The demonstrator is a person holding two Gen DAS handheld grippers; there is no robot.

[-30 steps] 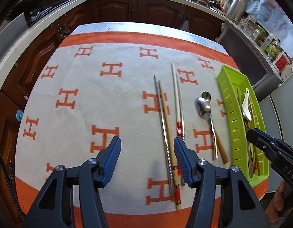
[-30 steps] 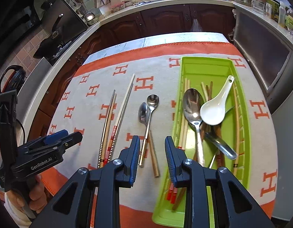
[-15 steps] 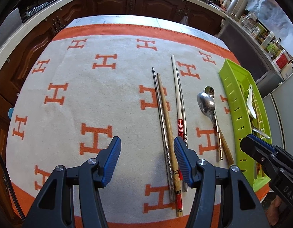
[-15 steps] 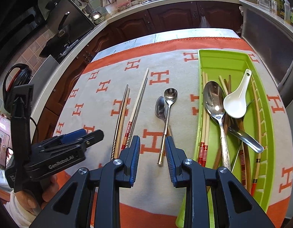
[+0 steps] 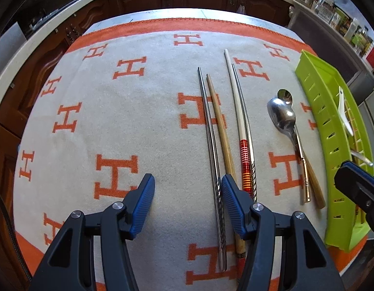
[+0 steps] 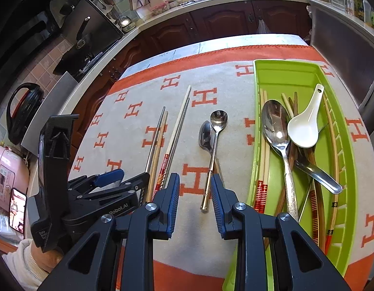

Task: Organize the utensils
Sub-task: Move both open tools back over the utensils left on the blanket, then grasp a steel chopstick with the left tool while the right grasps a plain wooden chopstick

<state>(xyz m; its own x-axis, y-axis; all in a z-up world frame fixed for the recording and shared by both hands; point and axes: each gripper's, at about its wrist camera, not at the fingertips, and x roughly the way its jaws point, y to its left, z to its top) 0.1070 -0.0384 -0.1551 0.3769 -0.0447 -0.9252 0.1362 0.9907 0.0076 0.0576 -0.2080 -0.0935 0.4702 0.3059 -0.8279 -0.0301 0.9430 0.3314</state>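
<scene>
On the cloth [image 5: 138,126] with the orange H pattern, at my twelve o'clock, the sorting stands partly done. The green tray [image 6: 284,72] at my two o'clock in the right wrist view already holds a large metal spoon [image 6: 276,126], a white soup spoon [image 6: 304,126], a ladle-like metal piece [image 6: 318,174] and several chopsticks [image 6: 262,145] laid lengthwise along its left wall and under the spoons. I judge this portion complete.

Outstanding items lie loose on the cloth, well apart from the tray's interior. Four chopsticks remain: a metal chopstick [image 5: 211,133] touching a wooden chopstick [image 5: 222,131], and just beside them a white chopstick with a red band [image 5: 240,126] against a second metal chopstick [image 5: 247,131]. Two small spoons [image 5: 284,118] rest overlapped between these and the tray, one with a gold handle [image 6: 210,169].

My left gripper [image 5: 187,194] is spread wide and holds nothing; its right finger sits over the wooden chopstick's near end. My right gripper [image 6: 195,194] is also parted and empty, with the gold handle lying between its fingers at twelve o'clock.

In my assessment roughly half the job is left: six pieces to move into the tray. The gold-handled spoon appears to be next.
</scene>
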